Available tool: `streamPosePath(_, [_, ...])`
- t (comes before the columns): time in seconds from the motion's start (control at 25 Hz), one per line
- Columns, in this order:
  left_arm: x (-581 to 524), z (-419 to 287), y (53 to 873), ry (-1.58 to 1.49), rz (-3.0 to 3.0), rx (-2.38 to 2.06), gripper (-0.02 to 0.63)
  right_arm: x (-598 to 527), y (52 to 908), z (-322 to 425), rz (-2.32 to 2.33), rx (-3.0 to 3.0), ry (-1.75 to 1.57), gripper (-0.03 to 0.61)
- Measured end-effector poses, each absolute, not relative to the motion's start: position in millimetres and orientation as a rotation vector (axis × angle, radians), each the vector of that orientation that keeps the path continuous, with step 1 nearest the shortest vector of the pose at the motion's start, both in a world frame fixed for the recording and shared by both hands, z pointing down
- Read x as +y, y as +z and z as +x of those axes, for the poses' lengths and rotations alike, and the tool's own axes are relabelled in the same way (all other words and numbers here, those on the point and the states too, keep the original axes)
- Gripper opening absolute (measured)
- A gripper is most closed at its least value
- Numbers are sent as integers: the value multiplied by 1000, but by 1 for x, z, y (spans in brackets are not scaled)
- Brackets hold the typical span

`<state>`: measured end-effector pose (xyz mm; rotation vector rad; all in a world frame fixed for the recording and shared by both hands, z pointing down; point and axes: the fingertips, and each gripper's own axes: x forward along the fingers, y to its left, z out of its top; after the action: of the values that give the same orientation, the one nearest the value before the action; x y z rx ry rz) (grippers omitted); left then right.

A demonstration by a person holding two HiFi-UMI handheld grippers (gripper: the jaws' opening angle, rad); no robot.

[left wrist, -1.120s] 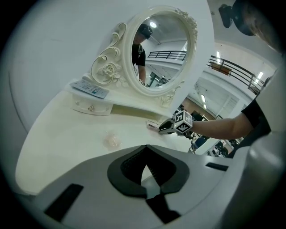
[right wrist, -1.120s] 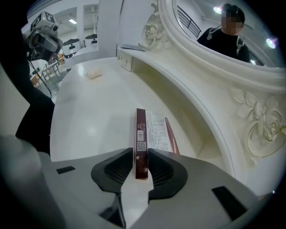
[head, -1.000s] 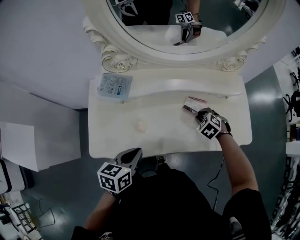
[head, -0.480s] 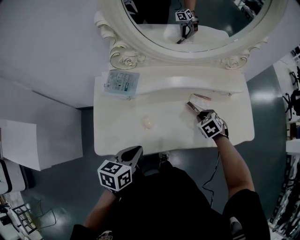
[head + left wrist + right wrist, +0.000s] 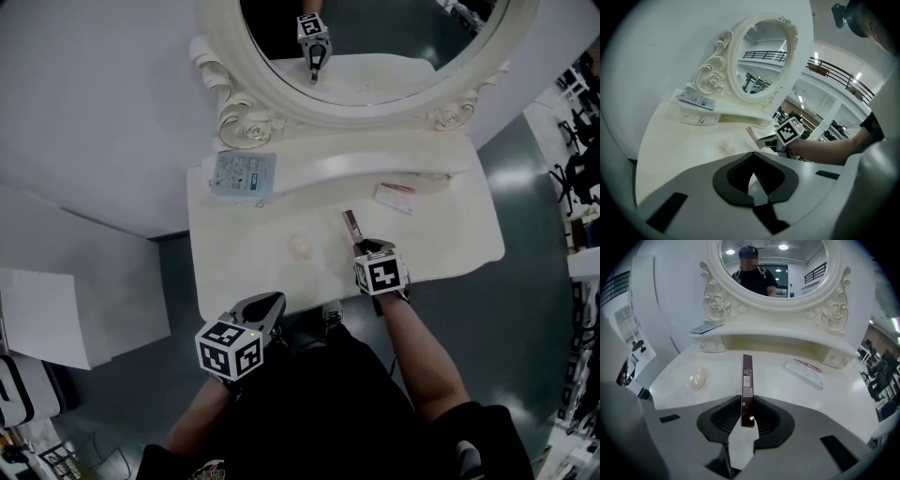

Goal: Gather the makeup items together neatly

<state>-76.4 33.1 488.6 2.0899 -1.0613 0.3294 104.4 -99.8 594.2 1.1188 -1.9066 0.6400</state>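
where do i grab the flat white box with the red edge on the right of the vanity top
Grip the flat white box with the red edge across its narrow width, about mid-length, coming down from above: it lies flat on the cream vanity top, long and slim, with bare surface beside both long edges.

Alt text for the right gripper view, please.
The right gripper, its jaws having just closed in, grips a slim dark box on edge over a white table. A pale puff lies left, a white box right.

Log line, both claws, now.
right claw: just closed on slim dark box | left claw: shut, empty | table: white box, pale puff
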Motion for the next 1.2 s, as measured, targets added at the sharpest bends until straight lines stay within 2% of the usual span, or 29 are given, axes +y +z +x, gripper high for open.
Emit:
streamPosePath(0.76, [52, -155, 505, 402, 2135, -927, 9, -90, 616, 54, 1267, -1712, 713, 97])
streamPosePath(1.2, [46, -168, 511, 383, 2122, -918, 9, -92, 617, 49, 1263, -1683, 681, 98])
